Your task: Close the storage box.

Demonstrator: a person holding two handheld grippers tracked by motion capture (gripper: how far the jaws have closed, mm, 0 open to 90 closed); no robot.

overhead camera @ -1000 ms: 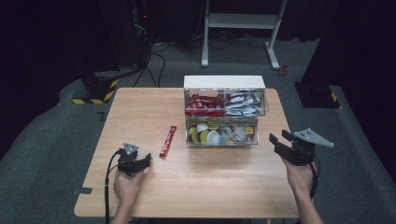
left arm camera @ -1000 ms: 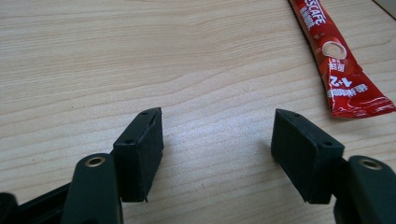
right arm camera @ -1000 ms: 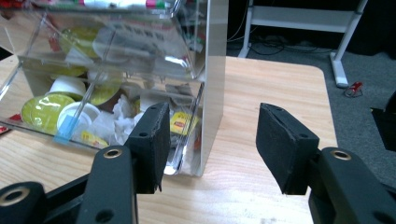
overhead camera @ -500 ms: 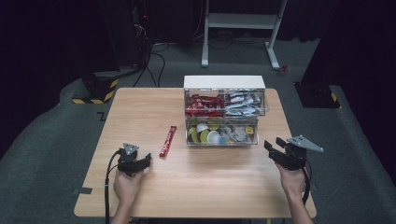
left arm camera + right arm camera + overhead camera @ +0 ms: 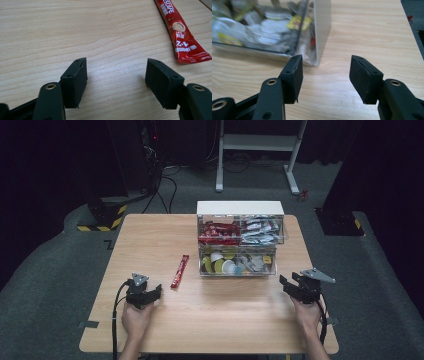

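Note:
A red Nescafe sachet [image 5: 180,271] lies flat on the wooden table [image 5: 150,240], left of a clear drawer box [image 5: 240,240]. My left gripper [image 5: 150,294] rests near the table's front left, open and empty; the sachet [image 5: 182,35] lies ahead and to the right of its jaws [image 5: 116,77]. My right gripper [image 5: 290,286] is low over the table at the front right, open with nothing between its jaws [image 5: 325,75]. The box's near right corner [image 5: 322,32] stands just ahead of it.
The drawer box has a white top; its upper drawers hold red [image 5: 217,232] and silver packets [image 5: 260,231], the lower one round capsules and small packs [image 5: 235,264]. Bare wood spreads between the two grippers. The table's right edge [image 5: 312,270] lies close to my right gripper.
My right gripper has come down toward the table and a little inward toward the box. The left gripper and the sachet have stayed where they were.

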